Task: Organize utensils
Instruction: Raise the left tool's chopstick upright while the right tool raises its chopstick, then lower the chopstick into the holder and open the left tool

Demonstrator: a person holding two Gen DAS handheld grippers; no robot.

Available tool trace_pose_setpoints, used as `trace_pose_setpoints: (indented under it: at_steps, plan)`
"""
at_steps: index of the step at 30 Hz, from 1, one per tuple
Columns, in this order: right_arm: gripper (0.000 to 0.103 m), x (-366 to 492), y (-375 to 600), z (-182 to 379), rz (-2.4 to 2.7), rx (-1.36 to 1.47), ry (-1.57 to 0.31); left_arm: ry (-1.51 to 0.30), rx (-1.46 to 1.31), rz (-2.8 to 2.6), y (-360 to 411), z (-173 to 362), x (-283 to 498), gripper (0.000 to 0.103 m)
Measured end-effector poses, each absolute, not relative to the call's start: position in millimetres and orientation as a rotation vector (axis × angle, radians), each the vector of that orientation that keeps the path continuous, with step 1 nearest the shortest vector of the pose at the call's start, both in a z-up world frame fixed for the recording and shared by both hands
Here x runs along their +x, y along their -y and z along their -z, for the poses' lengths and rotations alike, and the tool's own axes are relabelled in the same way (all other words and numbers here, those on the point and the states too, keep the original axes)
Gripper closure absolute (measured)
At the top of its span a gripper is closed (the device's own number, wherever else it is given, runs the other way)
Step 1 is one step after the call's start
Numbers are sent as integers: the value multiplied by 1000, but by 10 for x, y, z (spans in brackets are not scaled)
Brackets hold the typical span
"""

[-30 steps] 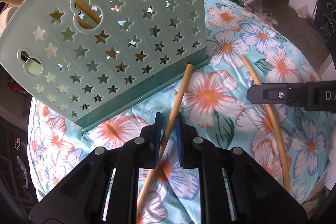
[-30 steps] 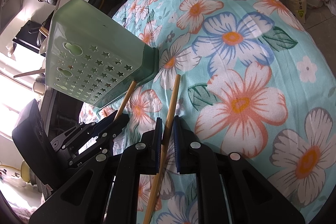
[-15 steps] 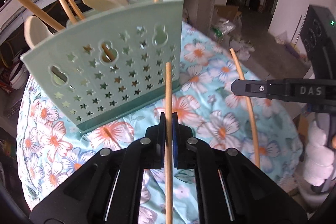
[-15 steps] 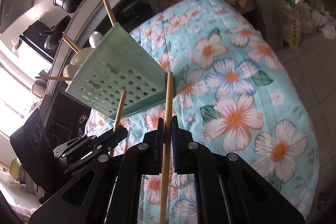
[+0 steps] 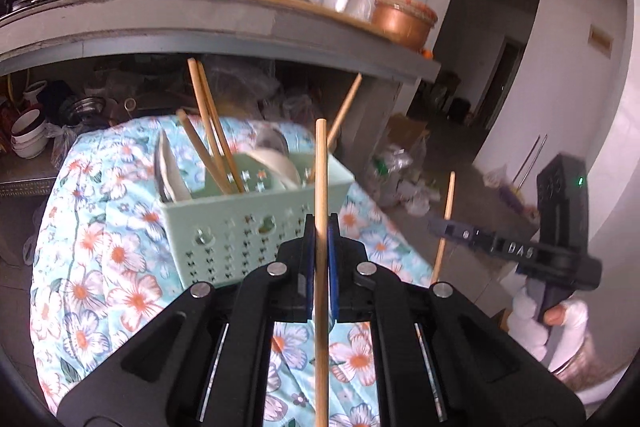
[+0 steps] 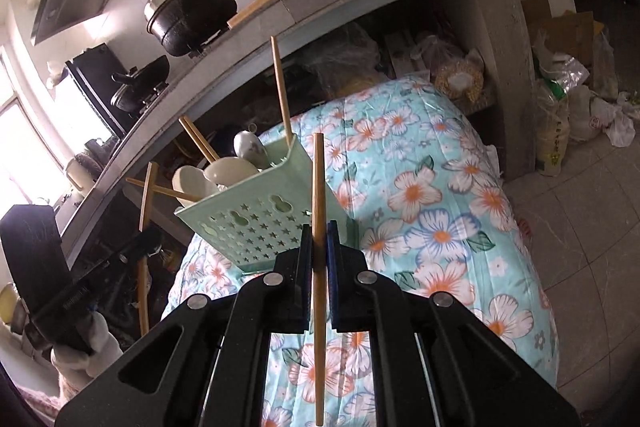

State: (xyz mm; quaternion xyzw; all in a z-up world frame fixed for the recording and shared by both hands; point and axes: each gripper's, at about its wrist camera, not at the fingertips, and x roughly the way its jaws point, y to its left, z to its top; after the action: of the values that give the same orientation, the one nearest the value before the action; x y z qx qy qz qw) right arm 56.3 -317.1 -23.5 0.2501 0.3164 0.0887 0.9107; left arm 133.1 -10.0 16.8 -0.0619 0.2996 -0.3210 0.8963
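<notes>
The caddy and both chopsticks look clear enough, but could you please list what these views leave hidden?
- Left chopstick: lower end cut off by the left view's bottom edge.
- Caddy: base hidden behind the right gripper in the right view; dividers unclear.
- Spoons in the caddy: handles hidden by its wall, left view.
- Right gripper: motion-blurred in the left view.

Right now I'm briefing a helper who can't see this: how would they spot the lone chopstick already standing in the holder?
Find the floral cloth, then the pale green star-holed holder on it. At the holder's end corner, a single chopstick stands nearly upright. Unlike the paired chopsticks leaning among the white spoons, it stands alone and rises highest.
</notes>
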Motion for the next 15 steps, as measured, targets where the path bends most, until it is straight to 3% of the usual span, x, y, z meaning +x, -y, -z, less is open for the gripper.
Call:
trace_pose_setpoints:
  at_steps: [9, 15]
  plan:
    - [96, 554, 3083, 62, -190, 495, -613, -508, -195, 657, -454, -515, 1586, 98]
    - [96, 561, 3050, 6, -185, 486, -606, -467, -198, 638, -286, -616, 1528, 98]
